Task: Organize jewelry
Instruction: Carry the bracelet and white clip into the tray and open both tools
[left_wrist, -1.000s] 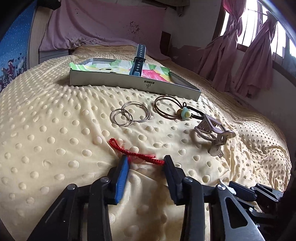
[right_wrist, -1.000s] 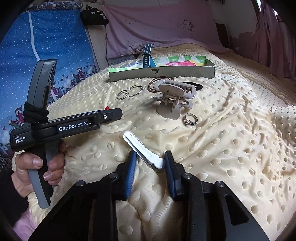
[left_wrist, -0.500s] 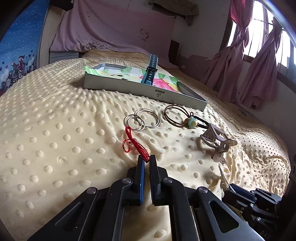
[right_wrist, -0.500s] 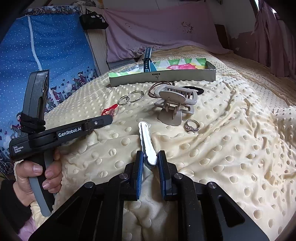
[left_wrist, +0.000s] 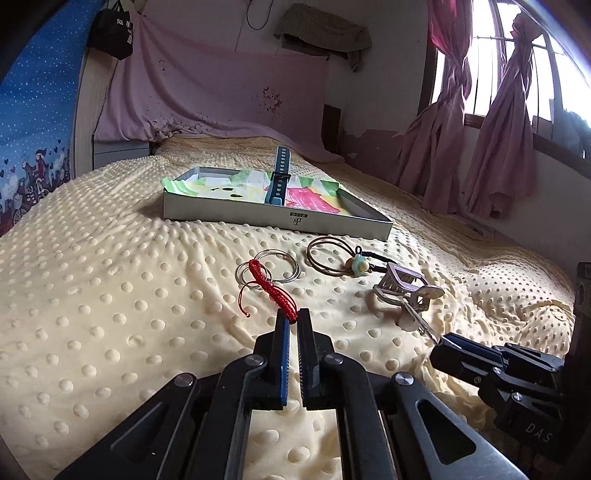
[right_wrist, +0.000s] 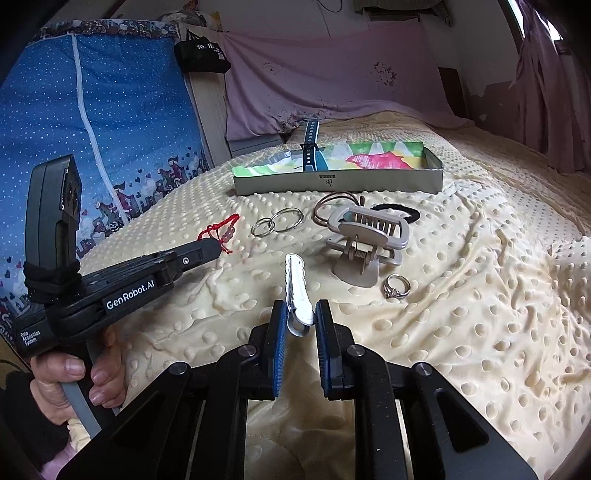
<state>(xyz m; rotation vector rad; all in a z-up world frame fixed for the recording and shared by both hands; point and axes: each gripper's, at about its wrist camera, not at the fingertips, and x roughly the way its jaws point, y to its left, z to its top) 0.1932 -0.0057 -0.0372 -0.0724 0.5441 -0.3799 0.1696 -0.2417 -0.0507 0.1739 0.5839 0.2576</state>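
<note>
My left gripper (left_wrist: 293, 320) is shut on one end of a red braided bracelet (left_wrist: 271, 288) and holds it above the cream dotted bedspread; it also shows in the right wrist view (right_wrist: 221, 230). My right gripper (right_wrist: 300, 321) is shut on a white hair clip (right_wrist: 297, 288), lifted off the bed. A shallow grey box (left_wrist: 229, 214) with colourful paper lining and a blue watch (left_wrist: 279, 177) standing in it lies farther back. Silver rings (left_wrist: 275, 270), a brown hair tie with a charm (left_wrist: 332, 254), a beige claw clip (left_wrist: 404, 291) and a small finger ring (right_wrist: 397, 286) lie on the bed.
A black hair tie (right_wrist: 397, 212) lies by the box's right end. A blue patterned panel (right_wrist: 92, 129) stands left of the bed, pink curtains (left_wrist: 498, 129) at the right, a pink sheet (left_wrist: 221, 92) behind. The person's hand (right_wrist: 74, 384) holds the left gripper's handle.
Both grippers closed: the left on the red bracelet, the right on the white hair clip. Both have since risen, lifting their items off the bedspread.
</note>
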